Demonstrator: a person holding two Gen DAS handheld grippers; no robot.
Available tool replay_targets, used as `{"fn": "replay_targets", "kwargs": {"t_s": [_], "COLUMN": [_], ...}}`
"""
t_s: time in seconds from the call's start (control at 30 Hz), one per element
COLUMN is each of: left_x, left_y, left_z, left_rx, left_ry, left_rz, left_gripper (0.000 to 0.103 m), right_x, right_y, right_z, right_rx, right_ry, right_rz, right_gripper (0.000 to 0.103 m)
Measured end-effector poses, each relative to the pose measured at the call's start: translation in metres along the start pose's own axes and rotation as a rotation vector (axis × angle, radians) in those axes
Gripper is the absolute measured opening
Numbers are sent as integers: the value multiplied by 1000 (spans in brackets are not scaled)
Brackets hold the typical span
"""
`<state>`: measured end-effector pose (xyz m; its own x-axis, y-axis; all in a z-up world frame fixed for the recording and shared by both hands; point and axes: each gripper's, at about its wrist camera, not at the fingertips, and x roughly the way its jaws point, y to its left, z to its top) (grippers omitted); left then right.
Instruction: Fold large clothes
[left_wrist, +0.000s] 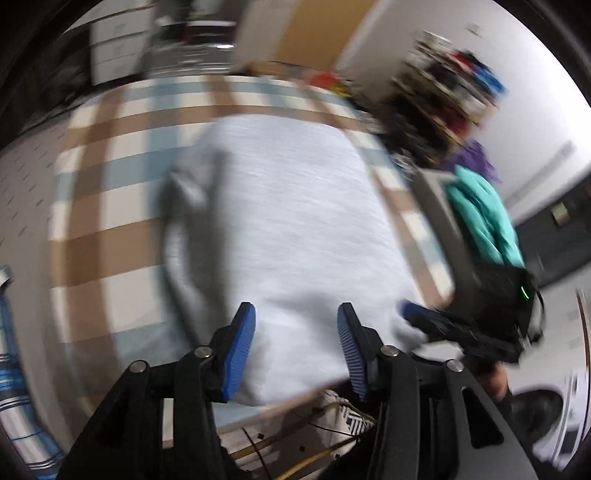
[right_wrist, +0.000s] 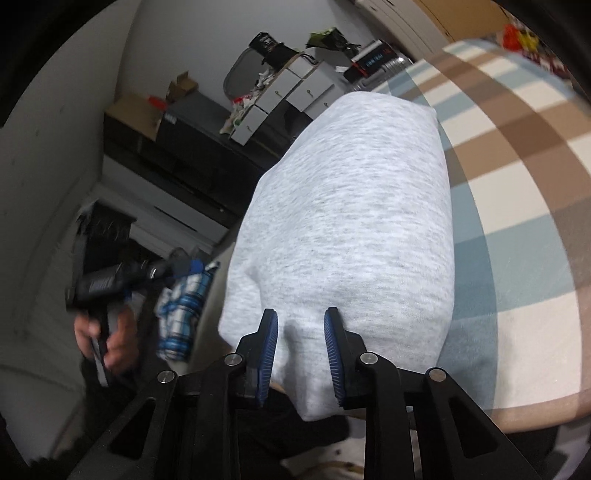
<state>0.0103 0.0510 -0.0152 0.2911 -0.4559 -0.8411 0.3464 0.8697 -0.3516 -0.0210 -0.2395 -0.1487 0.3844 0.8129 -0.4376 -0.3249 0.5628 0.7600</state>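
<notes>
A light grey garment (left_wrist: 291, 221) lies folded on a checked brown, blue and white cloth (left_wrist: 107, 206). My left gripper (left_wrist: 295, 325) is open just above the garment's near edge, with nothing between its blue pads (left_wrist: 240, 343). In the right wrist view the same grey garment (right_wrist: 351, 221) lies on the checked cloth (right_wrist: 517, 184), its near corner hanging over the edge. My right gripper (right_wrist: 301, 332) stands open with the garment's near fold between its pads (right_wrist: 332, 343). The right gripper also shows in the left wrist view (left_wrist: 472, 325), at the garment's right corner. The left wrist view is blurred.
A teal cloth (left_wrist: 480, 218) and a purple one (left_wrist: 472, 155) lie on a pile to the right. A blue and white striped cloth (right_wrist: 184, 306) lies left of the grey garment. Cabinets (right_wrist: 288, 96) and dark furniture stand behind. Cables (left_wrist: 295, 443) lie below the surface edge.
</notes>
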Motion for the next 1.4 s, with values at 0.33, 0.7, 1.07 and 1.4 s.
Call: {"fn": "replay_targets", "kwargs": {"t_s": [0.33,0.7,1.07,1.4], "left_x": [93,74,60,18], "left_y": [52,62,98,74], "left_z": [-32,-40,-49,-52], "left_rx": [-69,-79,-280,-168], "left_ry": [-3,-47,-13,-211], "left_rz": [70,30,19,67], "left_gripper": [60,61,97,97], "right_x": [1,40,202,193], "right_y": [-7,92,79,69], "right_z": [0,64,110,123], "right_rx": [28,-282,-393,-249], "right_ry": [9,164,518,485], "right_rz": [-26,-284,-610,-478], "right_gripper": [0,7,14,12]}}
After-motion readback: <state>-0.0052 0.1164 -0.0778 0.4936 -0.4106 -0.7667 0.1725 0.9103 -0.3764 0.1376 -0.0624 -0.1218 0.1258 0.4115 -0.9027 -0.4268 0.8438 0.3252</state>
